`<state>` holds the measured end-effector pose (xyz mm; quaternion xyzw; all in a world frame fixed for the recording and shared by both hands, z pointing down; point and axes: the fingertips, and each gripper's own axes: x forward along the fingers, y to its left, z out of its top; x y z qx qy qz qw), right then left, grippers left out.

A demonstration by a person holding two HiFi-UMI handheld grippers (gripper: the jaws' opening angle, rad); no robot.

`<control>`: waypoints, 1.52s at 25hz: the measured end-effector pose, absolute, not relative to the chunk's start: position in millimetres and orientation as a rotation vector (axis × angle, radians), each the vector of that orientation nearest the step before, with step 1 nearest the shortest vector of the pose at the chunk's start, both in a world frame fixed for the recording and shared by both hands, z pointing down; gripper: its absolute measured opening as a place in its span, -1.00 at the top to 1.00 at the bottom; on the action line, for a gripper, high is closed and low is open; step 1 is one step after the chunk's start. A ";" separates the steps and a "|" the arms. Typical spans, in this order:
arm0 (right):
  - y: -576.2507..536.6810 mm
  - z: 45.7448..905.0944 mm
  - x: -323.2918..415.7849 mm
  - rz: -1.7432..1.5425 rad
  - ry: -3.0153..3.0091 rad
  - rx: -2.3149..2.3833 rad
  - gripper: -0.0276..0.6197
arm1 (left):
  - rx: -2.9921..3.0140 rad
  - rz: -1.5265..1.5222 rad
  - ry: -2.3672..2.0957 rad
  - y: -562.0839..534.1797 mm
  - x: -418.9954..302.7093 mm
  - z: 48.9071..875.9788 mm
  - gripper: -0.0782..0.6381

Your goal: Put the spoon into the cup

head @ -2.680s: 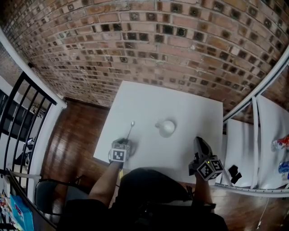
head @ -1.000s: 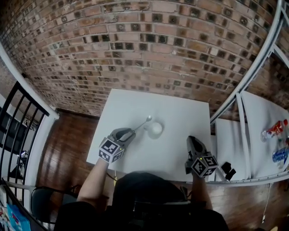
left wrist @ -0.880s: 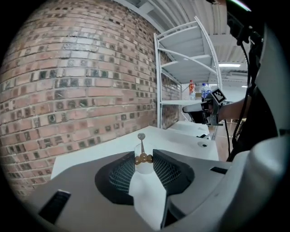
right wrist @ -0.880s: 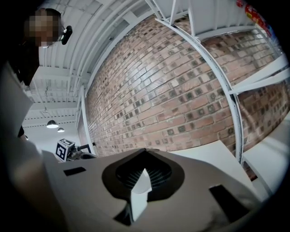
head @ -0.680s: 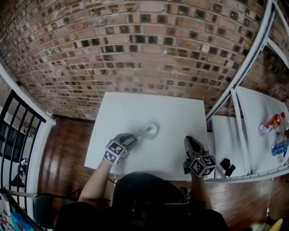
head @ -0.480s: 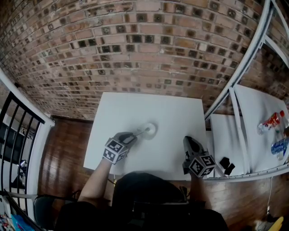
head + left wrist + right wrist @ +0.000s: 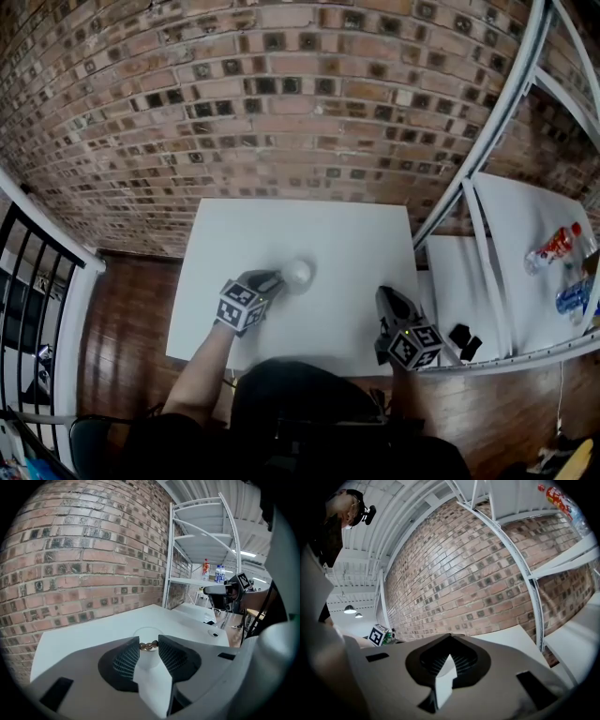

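**A:** The left tongs [image 7: 272, 279] are clamped on the brown beaded handle of the slim spoon [image 7: 148, 645], just above the round white cup [image 7: 298, 273] on the white worktop [image 7: 328, 234]. Release?

**B:** Not yet, I'd say. Lower until the bowl end sits inside the rim, then open gently so the cup isn't knocked. The right tongs [image 7: 383, 298] rest closed and empty, well aside.

text: none readable | bottles [image 7: 553, 248]: labels too small to read
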<state>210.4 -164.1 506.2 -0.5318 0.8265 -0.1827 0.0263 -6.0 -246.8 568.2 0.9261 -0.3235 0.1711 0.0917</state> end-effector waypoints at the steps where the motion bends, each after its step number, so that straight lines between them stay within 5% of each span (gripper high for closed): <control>1: -163.4 506.2 213.5 -0.564 2.547 -1.651 0.90 | 2.742 0.513 -0.965 -248.0 -5.3 570.5 0.44; 23: -167.3 511.4 199.0 -0.566 2.586 -1.606 0.90 | 2.705 0.236 -1.182 -242.8 -46.6 523.4 0.30; 28: -172.4 505.1 180.5 -0.541 2.645 -1.551 0.90 | 2.692 -0.016 -1.390 -231.2 -77.7 477.3 0.75; 38: -182.1 501.5 151.4 -0.505 2.732 -1.474 0.91 | 2.551 -0.236 -1.632 -202.6 -166.8 448.9 0.78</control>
